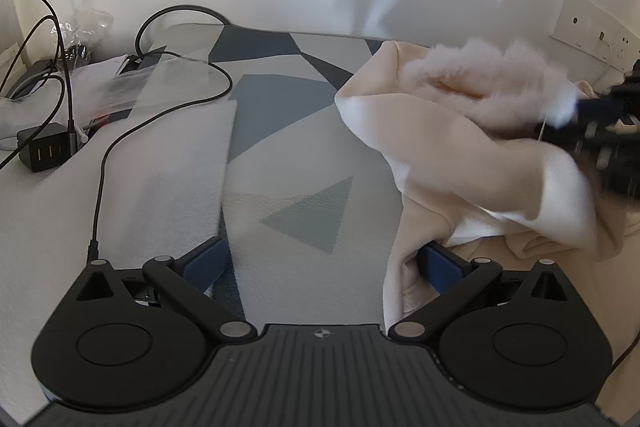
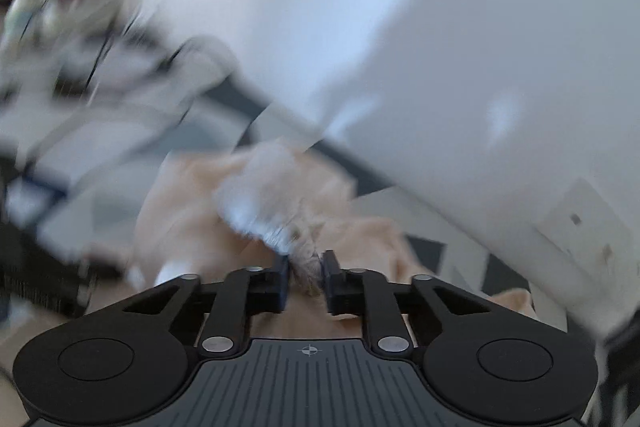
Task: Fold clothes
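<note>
Gripping fleece garment (image 2: 280, 187) (right jaws), left spread.

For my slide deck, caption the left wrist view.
Open left tool over patterned mat while right tool lifts cream fleece garment.

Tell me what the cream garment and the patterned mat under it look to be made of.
Garment: soft knit, probably fleece-lined cotton or polyester; matte smooth outside, fluffy pile inside where it is turned out. Mat: likely leather-look vinyl or similar; fine pebbled grain, slight sheen, printed grey and blue shapes.
</note>
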